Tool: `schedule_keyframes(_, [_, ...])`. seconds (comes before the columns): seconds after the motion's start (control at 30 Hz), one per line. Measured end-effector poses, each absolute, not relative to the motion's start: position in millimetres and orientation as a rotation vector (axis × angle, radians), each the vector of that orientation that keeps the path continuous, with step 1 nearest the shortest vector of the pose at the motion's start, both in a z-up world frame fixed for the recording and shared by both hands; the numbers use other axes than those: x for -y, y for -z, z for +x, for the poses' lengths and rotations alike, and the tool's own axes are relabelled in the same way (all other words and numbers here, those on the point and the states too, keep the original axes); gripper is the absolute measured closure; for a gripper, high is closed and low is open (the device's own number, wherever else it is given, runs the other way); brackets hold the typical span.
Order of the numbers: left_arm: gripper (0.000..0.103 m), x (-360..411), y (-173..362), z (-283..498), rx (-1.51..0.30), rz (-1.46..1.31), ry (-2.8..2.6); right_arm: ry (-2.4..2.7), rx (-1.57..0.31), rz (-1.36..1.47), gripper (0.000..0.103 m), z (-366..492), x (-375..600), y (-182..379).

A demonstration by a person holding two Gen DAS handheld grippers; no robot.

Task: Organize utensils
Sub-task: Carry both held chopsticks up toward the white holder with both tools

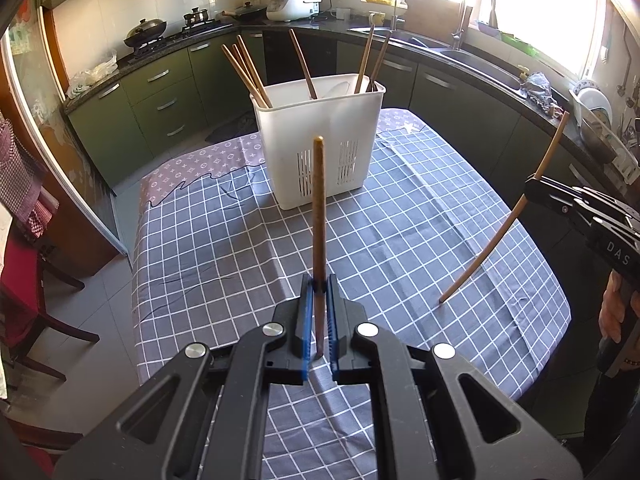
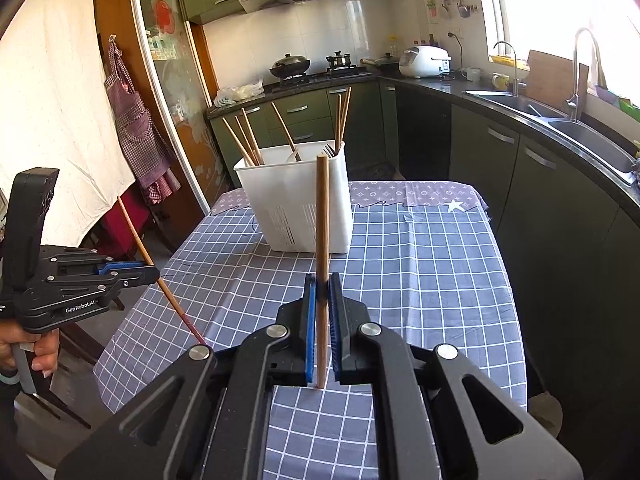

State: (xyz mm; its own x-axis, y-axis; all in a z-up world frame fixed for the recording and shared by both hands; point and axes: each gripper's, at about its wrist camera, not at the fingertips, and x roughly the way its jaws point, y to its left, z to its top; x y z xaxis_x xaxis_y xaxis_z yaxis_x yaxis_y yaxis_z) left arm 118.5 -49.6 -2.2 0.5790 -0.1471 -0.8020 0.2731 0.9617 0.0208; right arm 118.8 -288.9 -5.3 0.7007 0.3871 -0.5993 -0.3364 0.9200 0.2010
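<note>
Your bench (image 1: 400, 216) under its checked cloth carries the white utensil holder (image 1: 320, 148) at the far end, several chopsticks (image 1: 246, 72) already standing in it. Your left tongs (image 1: 319, 284) pinch one chopstick (image 1: 319, 208) upright; your right tongs (image 2: 323, 280) clamp another (image 2: 322, 216). You look midway through loading, so next carry each over the holder's rim and release. The holder's inner compartments are hard to make out.

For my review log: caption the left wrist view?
Left gripper clamps a chopstick before the white utensil holder.
</note>
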Motion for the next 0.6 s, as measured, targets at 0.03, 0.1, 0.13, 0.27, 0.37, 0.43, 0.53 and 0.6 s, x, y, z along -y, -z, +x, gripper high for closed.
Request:
schedule_keyframes(0.03, [0.096,50,2,119,-0.922,0.149,0.247,-0.404,-0.685,0.079,0.096,119,289,5])
schedule_keyframes(0.1, [0.096,50,2,119,-0.922,0.147,0.246,-0.404,-0.685,0.079,0.096,119,290,5])
schedule_keyframes(0.13, [0.096,50,1,119,-0.922,0.146,0.246,-0.405,-0.686,0.080,0.096,119,290,5])
schedule_keyframes(0.27, [0.096,51,-6,120,-0.907,0.145,0.250,-0.414,-0.686,0.079,0.096,118,289,5])
schedule_keyframes(0.37, [0.097,52,-18,123,-0.891,0.146,0.253,-0.419,-0.685,0.081,0.096,118,289,6])
schedule_keyframes(0.43, [0.096,54,-28,127,-0.882,0.145,0.258,-0.422,-0.685,0.087,0.096,119,290,6])
schedule_keyframes(0.53, [0.096,57,-51,135,-0.861,0.135,0.272,-0.426,-0.685,0.093,0.096,119,292,7])
schedule_keyframes(0.6, [0.097,60,-72,142,-0.828,0.140,0.272,-0.430,-0.684,0.095,0.096,119,293,7])
